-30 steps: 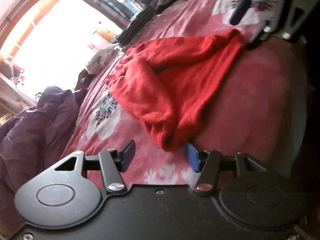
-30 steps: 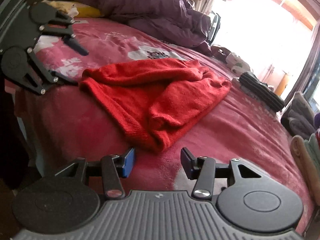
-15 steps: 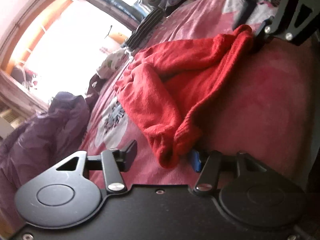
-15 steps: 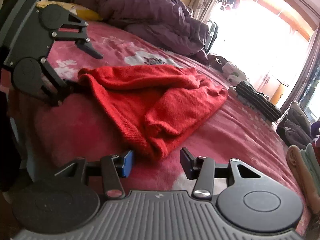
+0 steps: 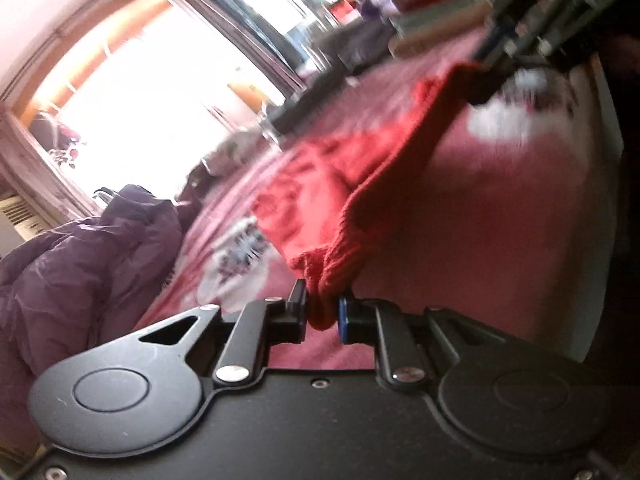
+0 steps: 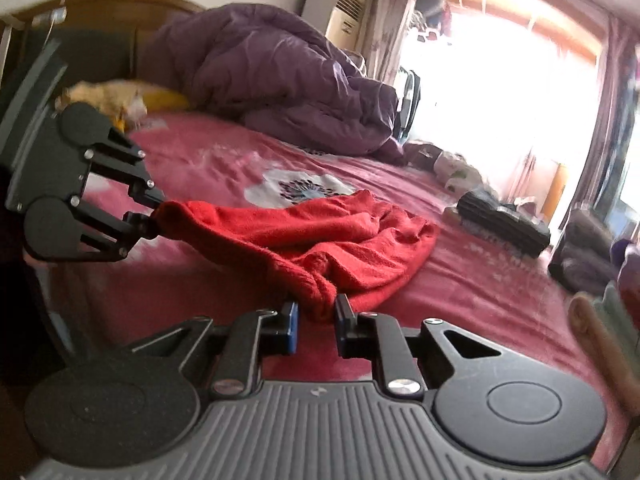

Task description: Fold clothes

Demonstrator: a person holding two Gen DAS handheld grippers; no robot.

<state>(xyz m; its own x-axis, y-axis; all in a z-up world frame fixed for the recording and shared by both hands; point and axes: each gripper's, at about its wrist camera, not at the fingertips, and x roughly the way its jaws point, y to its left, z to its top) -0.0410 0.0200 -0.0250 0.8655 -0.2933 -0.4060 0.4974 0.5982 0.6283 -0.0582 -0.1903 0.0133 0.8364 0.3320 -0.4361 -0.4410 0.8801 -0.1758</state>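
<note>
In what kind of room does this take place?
Most likely a bedroom in a home. A wide bed with a pink flowered bedsheet fills the view, a crumpled purple quilt lies near the wooden headboard, and a red knitted sweater is spread on the sheet.

Left gripper (image 5: 323,314): matte black body, round embossed discs, silver screws, one blue pad. Right gripper (image 6: 316,326): grey ribbed housing, black linkages, silver screws, blue pad.
</note>
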